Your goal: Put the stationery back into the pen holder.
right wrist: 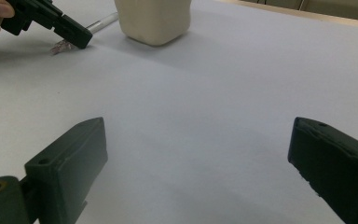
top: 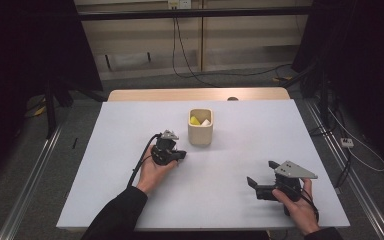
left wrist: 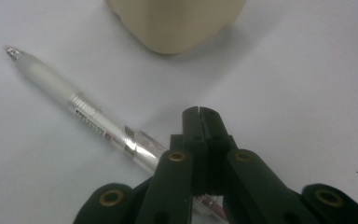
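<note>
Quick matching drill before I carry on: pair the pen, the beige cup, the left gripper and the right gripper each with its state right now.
Things:
1. pen
2. beige cup
3. left gripper
4. right gripper

States:
A. jaws wide apart, nothing between them
B. upright, yellow and white pieces inside
C. lying flat on the white table
D. jaws shut together, just over the pen's end

Pairs: 1-C, 2-B, 3-D, 4-A

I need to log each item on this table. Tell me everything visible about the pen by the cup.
The pen is a slim stick of clear and frosted plastic with a silvery band, small print on the barrel and a clear pointed tip. It lies flat on the white table, slanting close past the beige cup. Its rear end runs under the shut left hand-held gripper; whether they touch cannot be told.
</note>
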`<act>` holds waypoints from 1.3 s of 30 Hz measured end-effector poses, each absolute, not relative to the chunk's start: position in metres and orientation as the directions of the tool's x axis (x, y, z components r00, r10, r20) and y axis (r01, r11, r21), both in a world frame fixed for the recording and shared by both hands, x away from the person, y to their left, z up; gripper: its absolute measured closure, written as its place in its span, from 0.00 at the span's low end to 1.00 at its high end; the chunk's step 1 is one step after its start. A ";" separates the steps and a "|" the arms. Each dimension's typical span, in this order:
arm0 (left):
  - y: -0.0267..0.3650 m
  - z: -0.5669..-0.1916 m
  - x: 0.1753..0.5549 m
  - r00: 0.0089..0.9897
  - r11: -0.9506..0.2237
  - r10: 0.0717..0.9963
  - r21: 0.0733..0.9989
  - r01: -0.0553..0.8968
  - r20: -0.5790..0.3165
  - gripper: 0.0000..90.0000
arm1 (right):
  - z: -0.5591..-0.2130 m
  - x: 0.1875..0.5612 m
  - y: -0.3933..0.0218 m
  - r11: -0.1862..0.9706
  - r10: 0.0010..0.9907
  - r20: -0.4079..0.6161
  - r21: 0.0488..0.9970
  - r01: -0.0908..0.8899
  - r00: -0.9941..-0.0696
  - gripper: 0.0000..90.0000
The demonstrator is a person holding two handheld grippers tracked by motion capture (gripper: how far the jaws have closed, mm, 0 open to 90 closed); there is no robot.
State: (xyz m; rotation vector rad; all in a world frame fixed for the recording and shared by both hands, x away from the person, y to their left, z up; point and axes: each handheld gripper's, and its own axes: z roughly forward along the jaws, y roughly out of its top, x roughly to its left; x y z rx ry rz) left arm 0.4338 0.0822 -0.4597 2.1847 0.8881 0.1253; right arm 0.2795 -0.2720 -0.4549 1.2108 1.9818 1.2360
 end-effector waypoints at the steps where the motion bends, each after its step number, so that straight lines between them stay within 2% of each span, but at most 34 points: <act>1: 0.083 -0.460 0.434 0.754 -0.471 0.632 0.684 0.558 -0.180 1.00 | -0.455 0.279 -0.272 0.191 0.879 0.036 0.887 0.420 -0.476 0.05; 39: 0.121 -0.454 0.427 0.736 -0.475 0.623 0.620 0.625 -0.265 1.00 | -0.454 0.279 -0.271 0.198 0.878 0.028 0.888 0.416 -0.479 0.05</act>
